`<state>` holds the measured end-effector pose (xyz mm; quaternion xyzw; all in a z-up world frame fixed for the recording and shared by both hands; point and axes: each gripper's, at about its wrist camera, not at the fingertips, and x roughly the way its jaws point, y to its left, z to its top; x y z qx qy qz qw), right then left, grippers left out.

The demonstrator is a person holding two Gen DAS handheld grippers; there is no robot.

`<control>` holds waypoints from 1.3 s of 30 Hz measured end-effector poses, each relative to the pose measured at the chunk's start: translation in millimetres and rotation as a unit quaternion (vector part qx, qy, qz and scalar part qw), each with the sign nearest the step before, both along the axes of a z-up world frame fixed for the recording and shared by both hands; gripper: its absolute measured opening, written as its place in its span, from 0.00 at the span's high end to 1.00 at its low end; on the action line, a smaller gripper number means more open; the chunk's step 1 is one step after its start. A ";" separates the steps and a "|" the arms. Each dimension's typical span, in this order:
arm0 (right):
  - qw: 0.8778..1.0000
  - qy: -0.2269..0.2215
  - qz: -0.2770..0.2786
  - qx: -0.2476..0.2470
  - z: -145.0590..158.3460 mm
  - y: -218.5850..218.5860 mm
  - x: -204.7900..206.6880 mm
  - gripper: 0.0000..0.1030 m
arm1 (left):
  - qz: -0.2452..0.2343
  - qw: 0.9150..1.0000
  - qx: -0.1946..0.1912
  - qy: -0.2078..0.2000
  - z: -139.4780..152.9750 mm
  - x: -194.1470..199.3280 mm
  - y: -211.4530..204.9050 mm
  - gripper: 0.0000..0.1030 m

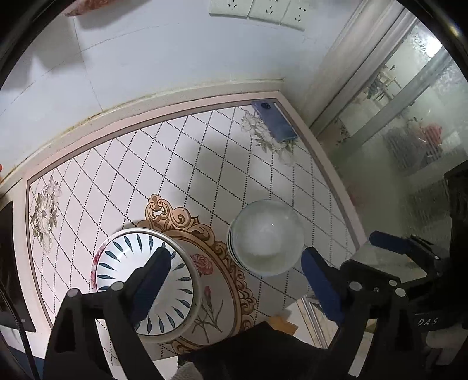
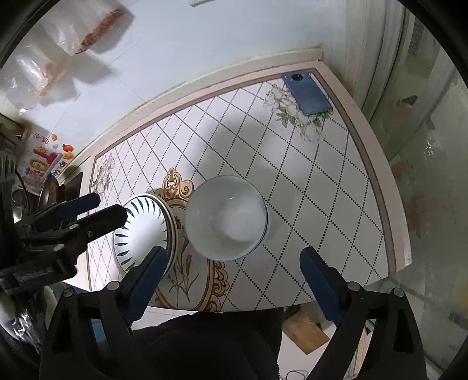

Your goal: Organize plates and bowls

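Note:
A white plate with blue leaf marks [image 1: 117,263] tops a small plate stack on the patterned table; a rose-rimmed plate shows beneath it. It also shows in the right wrist view [image 2: 143,231]. A stack of plain white bowls [image 1: 267,238] stands to its right, also in the right wrist view [image 2: 226,217]. My left gripper [image 1: 234,277] is open and empty, hovering above and between plates and bowls. My right gripper [image 2: 234,273] is open and empty, just in front of the bowls. It shows in the left wrist view [image 1: 389,239] at the table's right edge.
A blue phone [image 1: 275,121] lies at the table's far right corner, also in the right wrist view [image 2: 308,93]. A wall with sockets [image 1: 260,10] is behind. A glass door [image 1: 409,117] stands to the right. Kitchen clutter [image 2: 38,166] sits at the left.

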<state>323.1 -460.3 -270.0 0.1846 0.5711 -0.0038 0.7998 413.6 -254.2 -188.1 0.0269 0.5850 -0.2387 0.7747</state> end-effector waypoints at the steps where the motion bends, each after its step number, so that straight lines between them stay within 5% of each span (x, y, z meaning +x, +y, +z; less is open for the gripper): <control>1: 1.000 -0.009 0.000 -0.003 4.9 0.6 -2.4 0.06 | -0.002 1.000 0.000 -0.005 3.0 -1.8 0.6 0.11; 10: 0.999 -0.027 -0.022 -0.032 31.8 -6.1 -13.2 0.03 | 0.001 1.000 -0.021 0.000 14.2 -9.5 6.0 0.03; 17: 0.999 -0.019 -0.024 -0.017 18.0 -14.5 -6.7 0.03 | 0.011 1.000 -0.003 0.008 -12.6 1.6 1.0 0.03; 29: 0.993 0.014 -0.019 0.119 -92.1 -35.2 28.5 0.03 | 0.032 0.995 0.029 0.091 -105.9 52.2 -24.0 0.03; 39: 0.967 0.052 -0.063 0.240 -189.2 -53.7 40.0 0.04 | 0.041 0.982 0.010 0.186 -175.7 75.3 -36.6 0.14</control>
